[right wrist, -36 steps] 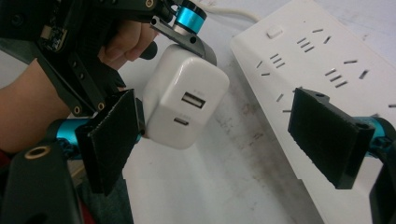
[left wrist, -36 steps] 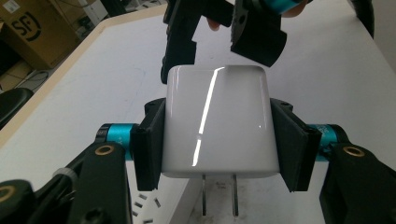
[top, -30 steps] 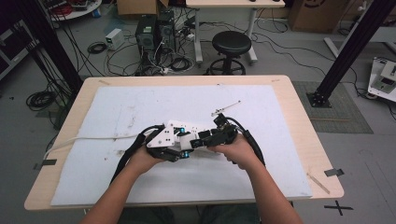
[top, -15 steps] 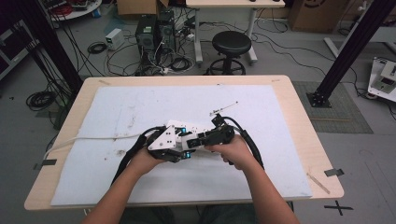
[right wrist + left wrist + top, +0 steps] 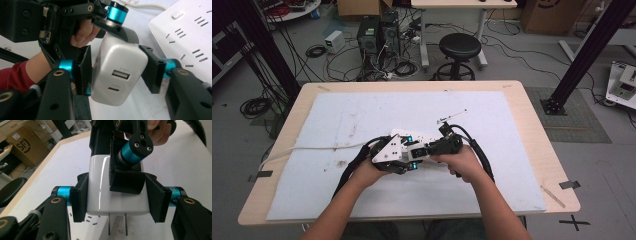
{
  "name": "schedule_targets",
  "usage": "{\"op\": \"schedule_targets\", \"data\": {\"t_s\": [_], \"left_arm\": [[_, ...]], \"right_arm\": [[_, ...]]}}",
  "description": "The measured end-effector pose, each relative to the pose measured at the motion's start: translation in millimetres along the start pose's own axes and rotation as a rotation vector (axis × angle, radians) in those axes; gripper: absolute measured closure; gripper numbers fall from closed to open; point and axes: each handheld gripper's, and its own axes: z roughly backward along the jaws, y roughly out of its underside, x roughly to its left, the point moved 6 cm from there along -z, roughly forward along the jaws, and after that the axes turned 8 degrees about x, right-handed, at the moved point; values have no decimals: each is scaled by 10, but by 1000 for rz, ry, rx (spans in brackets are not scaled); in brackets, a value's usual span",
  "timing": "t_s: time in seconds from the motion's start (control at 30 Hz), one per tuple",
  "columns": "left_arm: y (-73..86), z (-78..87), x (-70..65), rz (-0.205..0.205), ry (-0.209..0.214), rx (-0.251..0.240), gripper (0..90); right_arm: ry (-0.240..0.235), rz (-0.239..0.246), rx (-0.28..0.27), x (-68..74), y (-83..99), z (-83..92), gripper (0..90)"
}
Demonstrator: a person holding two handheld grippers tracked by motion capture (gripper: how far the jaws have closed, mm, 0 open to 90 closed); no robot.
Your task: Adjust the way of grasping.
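The table (image 5: 532, 150), under a pale mat (image 5: 362, 115), carries everything else. A white power strip (image 5: 185, 32) lies on the mat, and its sockets face up in the right gripper view. Just beside the strip, near the middle of the mat, the two grippers meet nose to nose around one white charger (image 5: 100, 187). The left gripper (image 5: 117, 197) is clamped on the charger's flat sides, with the two metal prongs (image 5: 117, 225) pointing back toward its camera. The right gripper (image 5: 120, 72) has just been closing with the charger between its jaws; the left pad touches the body, while the right pad stands slightly off it. The charger's two ports (image 5: 120, 74) face the right gripper's camera.
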Motion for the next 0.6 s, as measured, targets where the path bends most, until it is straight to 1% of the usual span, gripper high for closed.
{"op": "schedule_targets", "data": {"t_s": [0.1, 0.13, 0.17, 0.23, 0.3, 0.33, 0.37, 0.47, 0.5, 0.57, 0.6], "left_arm": [[0, 0, -2, -5, 0, 3, 425], [0, -3, 0, -11, -6, 5, 425], [-1, -4, -2, -12, -7, 3, 425], [-3, -6, -8, -13, -9, 4, 425], [-8, -3, -15, -33, -14, 10, 425], [-9, -7, -19, -33, -17, 10, 425], [-9, -9, -22, -34, -16, 11, 424], [-7, -20, -24, -43, -18, 18, 424], [-6, -28, -27, -42, -20, 18, 420], [-5, -33, -30, -42, -21, 23, 414], [1, -46, -29, -33, -20, 23, 373]], "right_arm": [[-7, -5, -6, 0, -2, -4, 514], [-16, 0, -11, -2, -7, -15, 518], [-23, -21, -6, -6, 0, -12, 532], [-28, -22, -8, -9, 0, -13, 539], [-42, -39, -10, -13, 5, -7, 557], [-45, -44, -9, -12, 7, -4, 562], [-48, -39, -14, -19, 5, -7, 567], [-50, -44, -8, -21, 9, -2, 575], [-49, -56, -3, -15, 11, 6, 596], [-51, -51, -7, -13, 7, 8, 605], [-48, -48, -2, 0, 7, 12, 622]]}}
